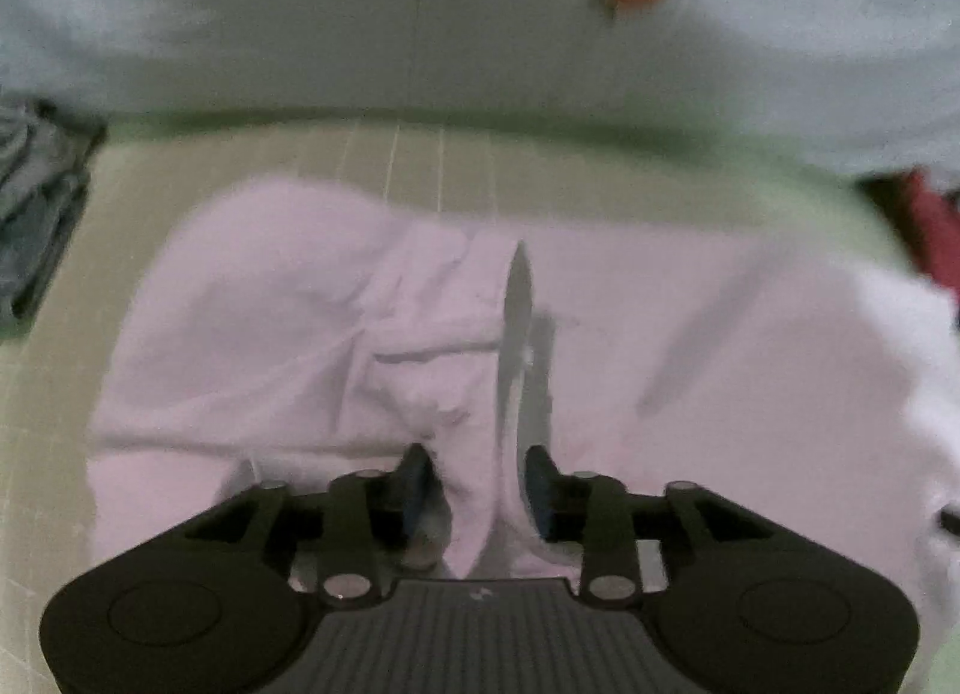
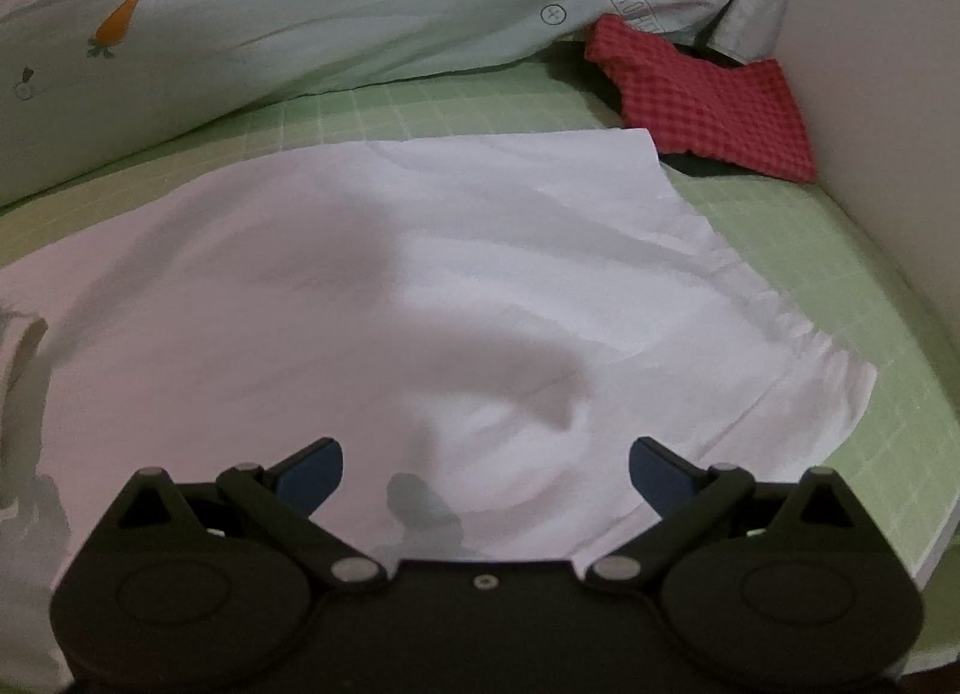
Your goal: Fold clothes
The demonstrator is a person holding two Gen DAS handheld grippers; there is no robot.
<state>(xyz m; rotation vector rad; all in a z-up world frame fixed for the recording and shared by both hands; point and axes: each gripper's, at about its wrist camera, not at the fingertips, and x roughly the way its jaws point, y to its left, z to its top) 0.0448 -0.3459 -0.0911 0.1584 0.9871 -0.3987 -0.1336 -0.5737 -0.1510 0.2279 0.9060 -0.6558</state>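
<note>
Pinching a raised fold of the white garment [image 1: 300, 334] in my left claw [image 1: 477, 490]; right claw [image 2: 486, 472] spread, empty; folding barely begun.

Right gripper [image 2: 486, 469] jaws wide apart, nothing between them, hovering over the white garment [image 2: 390, 286]. Garment lies spread on the green gridded sheet [image 2: 840, 286], hem wrinkled at right. Red checked cloth [image 2: 708, 100] beyond its far corner, against the white wall [image 2: 882, 64]. Pale carrot-print duvet [image 2: 270, 4] bunched behind.
</note>
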